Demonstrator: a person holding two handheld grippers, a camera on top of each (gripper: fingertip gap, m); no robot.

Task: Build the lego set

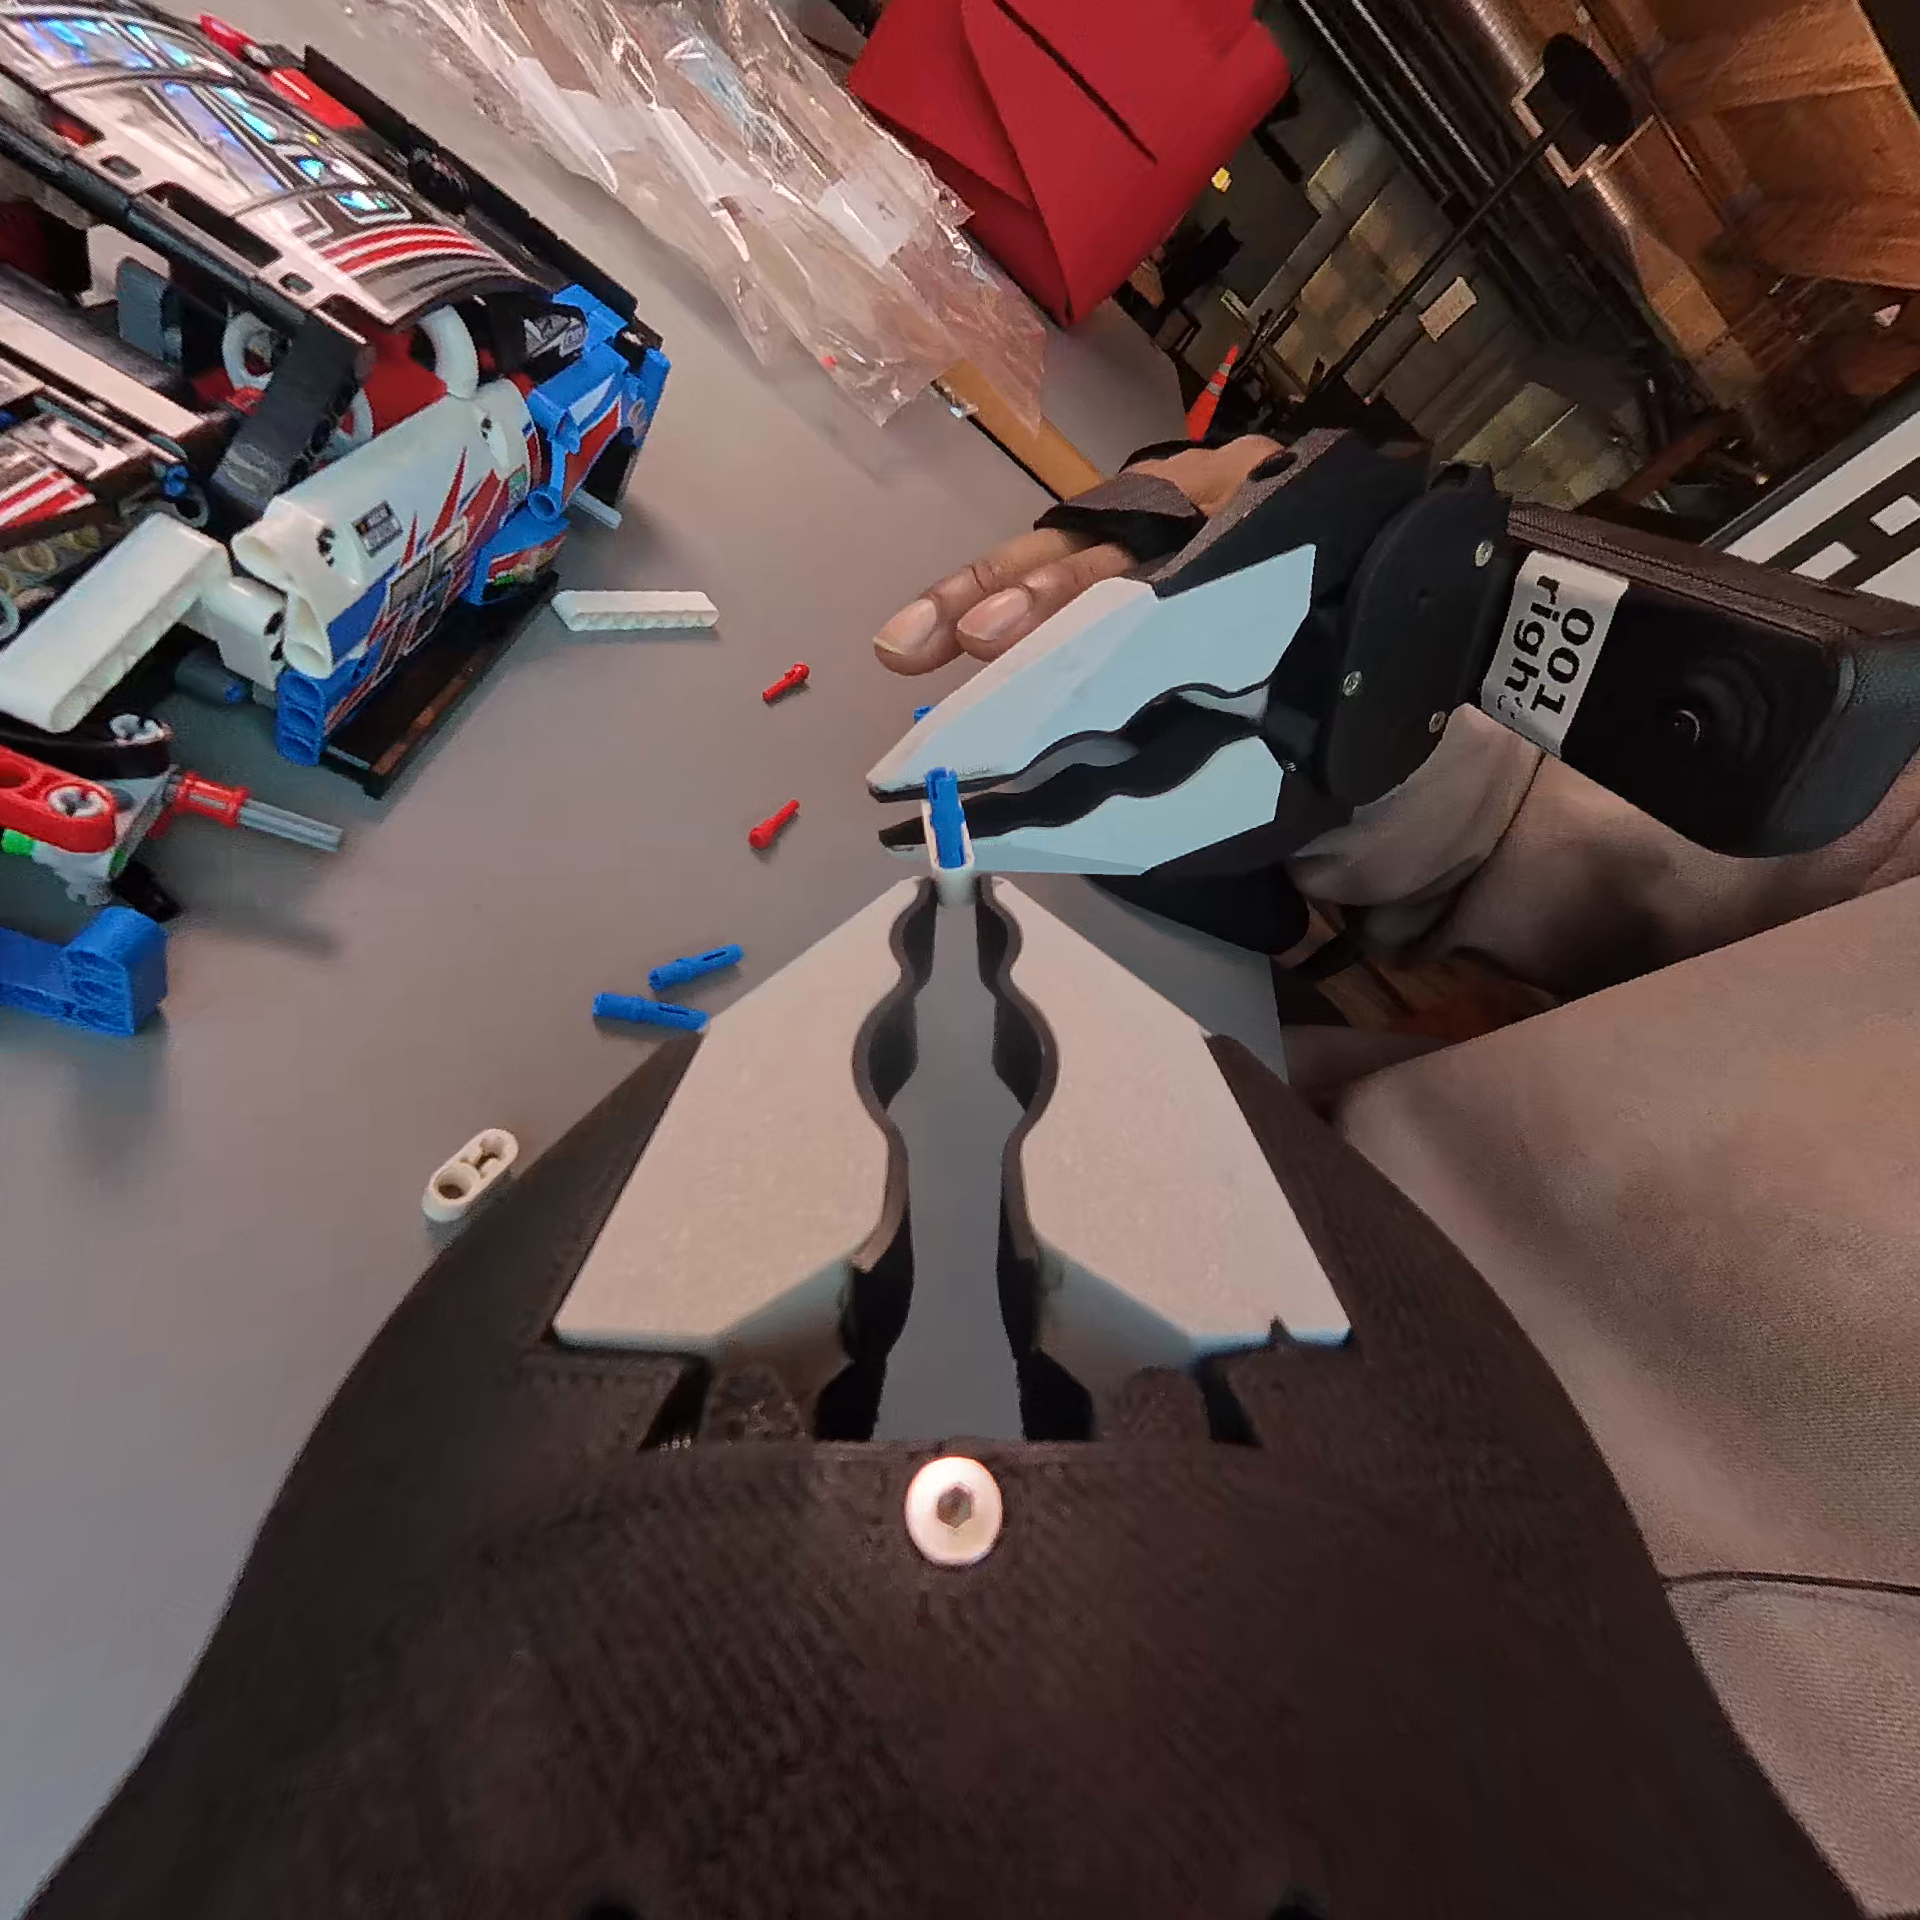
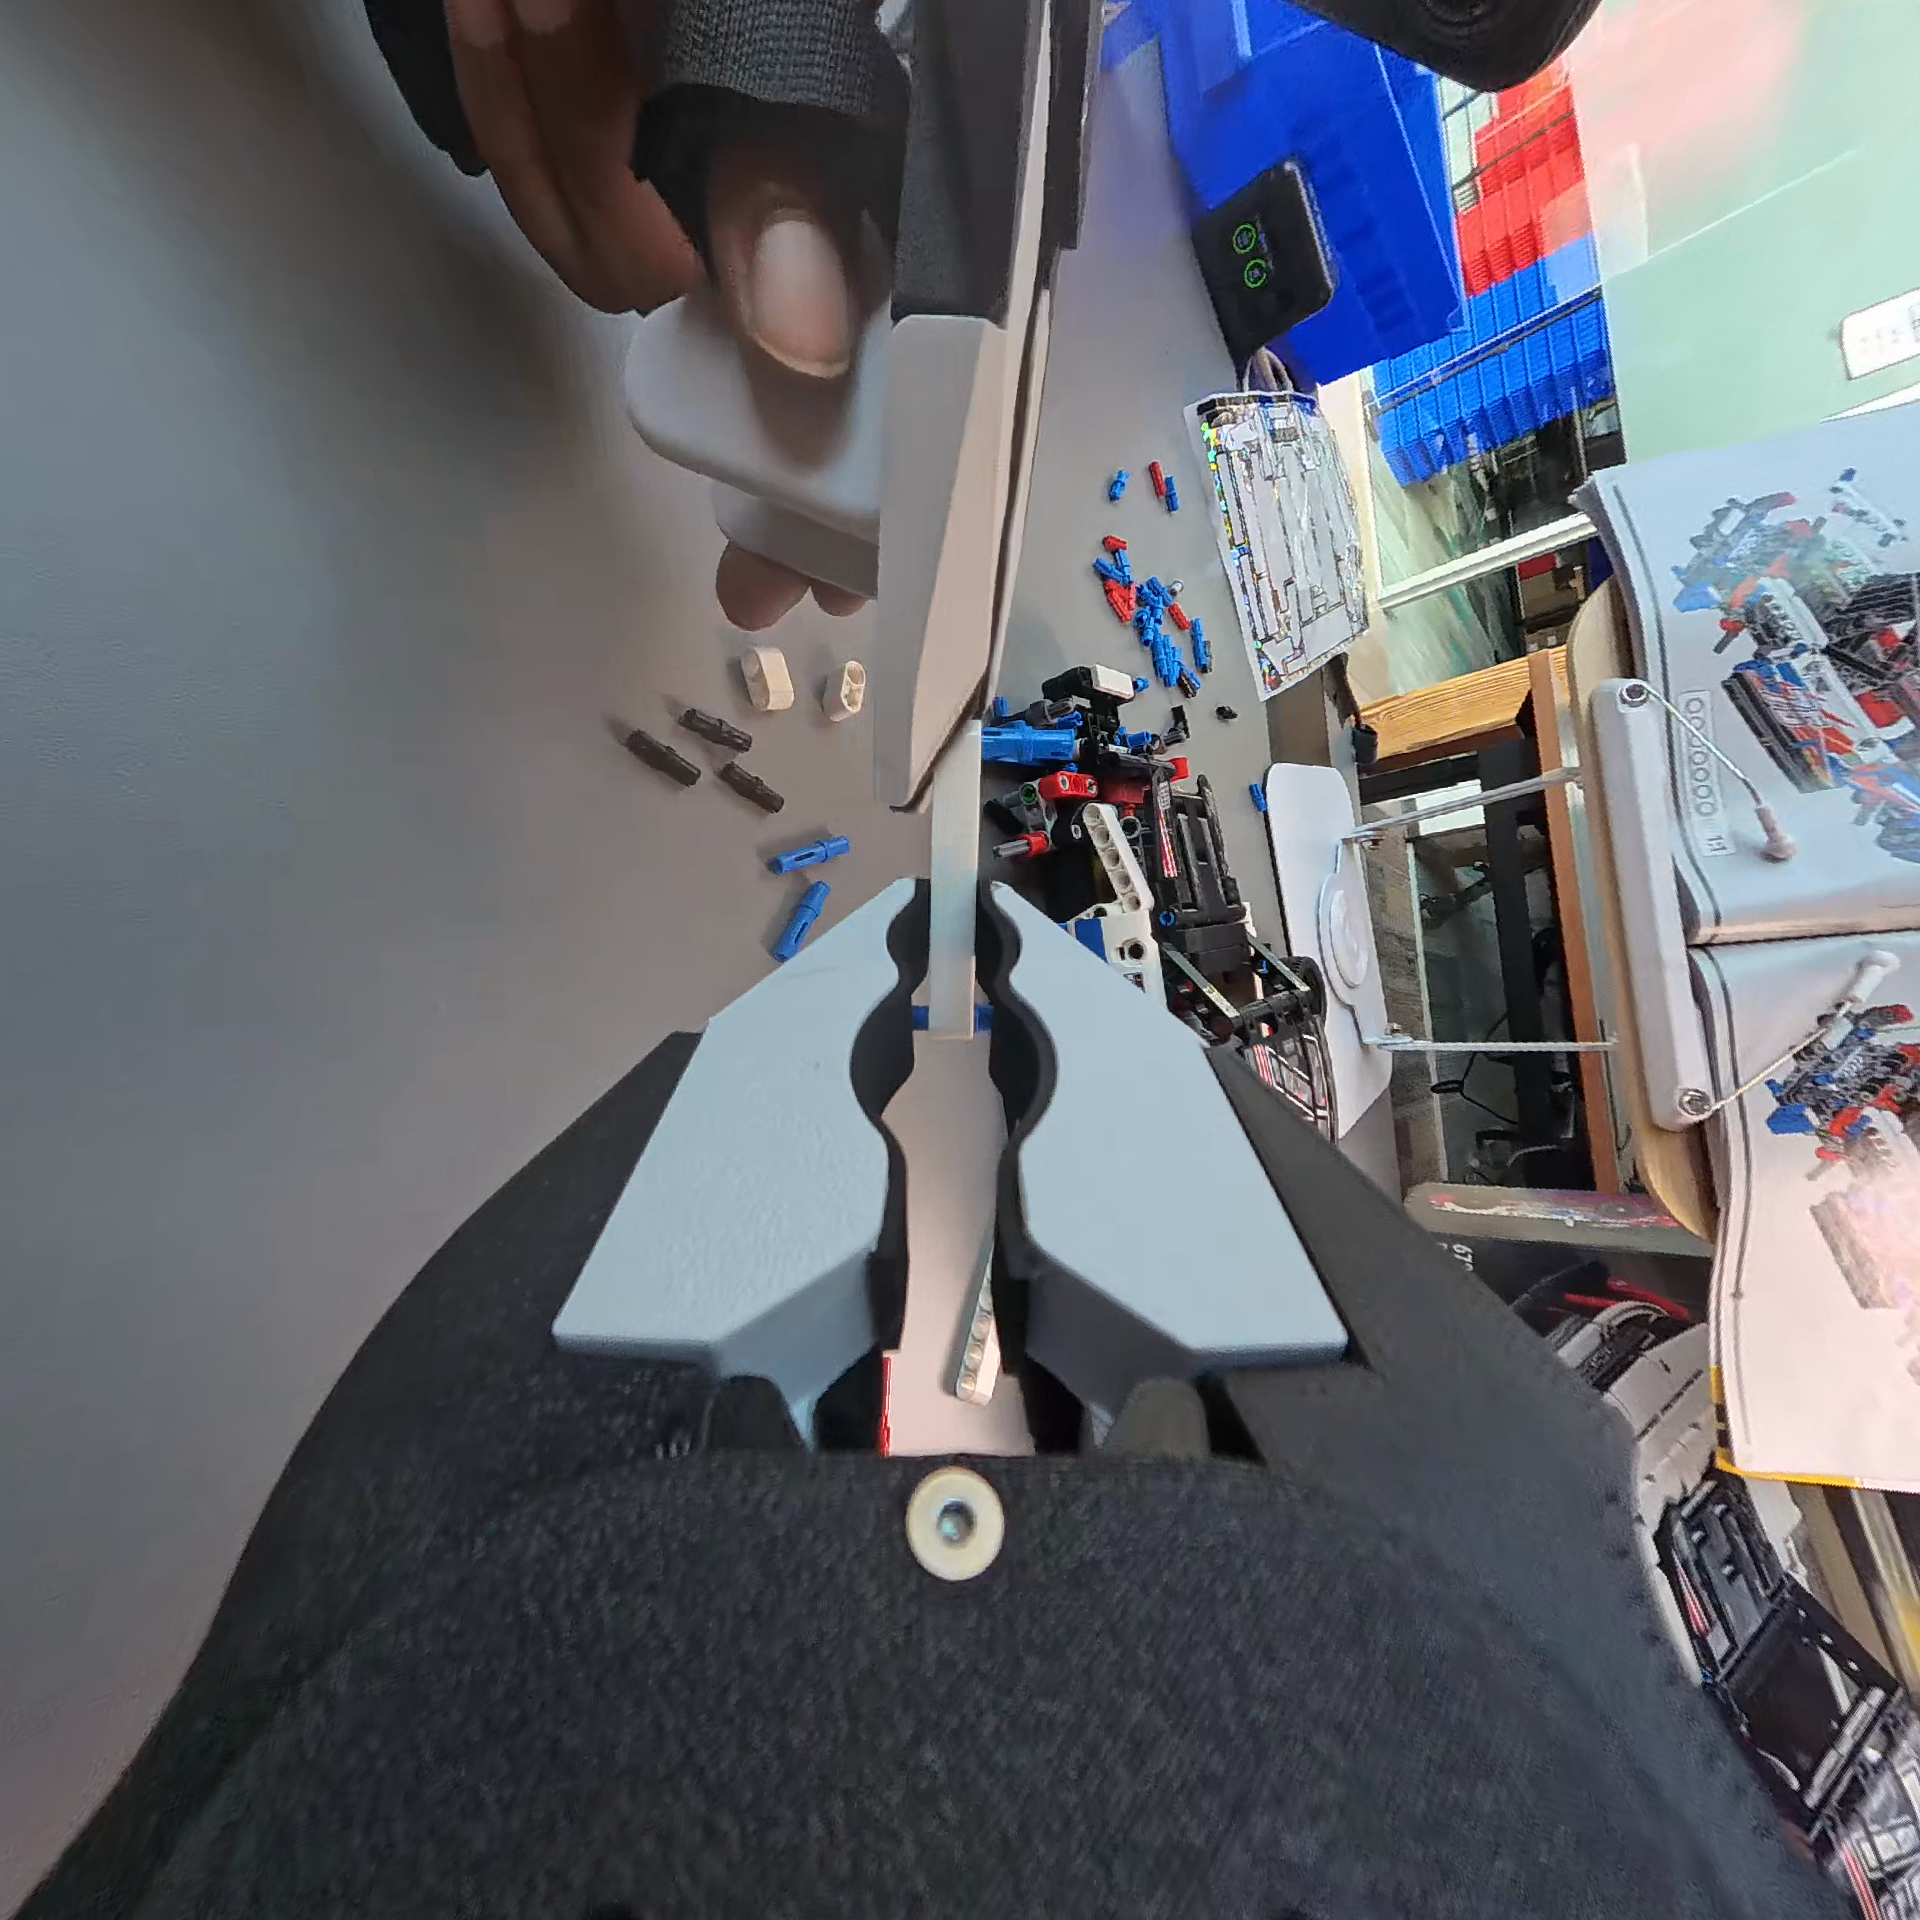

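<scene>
My left gripper [image 1: 954, 885] is shut on one end of a short white beam [image 1: 954, 868], held end-on above the grey table [image 1: 520, 1351]. My right gripper [image 1: 894, 816] comes in from the right, shut on a blue pin [image 1: 941, 805] that sits in the beam's other end. In the right wrist view the beam [image 2: 956, 831] runs from the left gripper [image 2: 914, 790] down between the fingers of my right gripper [image 2: 954, 891]. Blue pin stubs [image 2: 920, 1013] show on both sides of the beam, against the pads.
A large white, blue and red Lego car [image 1: 312, 416] sits at the far left. Loose blue pins [image 1: 675, 987], red pins [image 1: 774, 826], a white beam [image 1: 634, 610] and a small white connector [image 1: 470, 1174] lie on the table. An instruction booklet [image 2: 1818, 727] and a pin pile [image 2: 1153, 613] are beyond. The grippers are tip to tip, or close to it. The small white connector [image 1: 470, 1174] is about equally far from each gripper, around 9 cm. It is also in sight in the right wrist view [image 2: 853, 678].
</scene>
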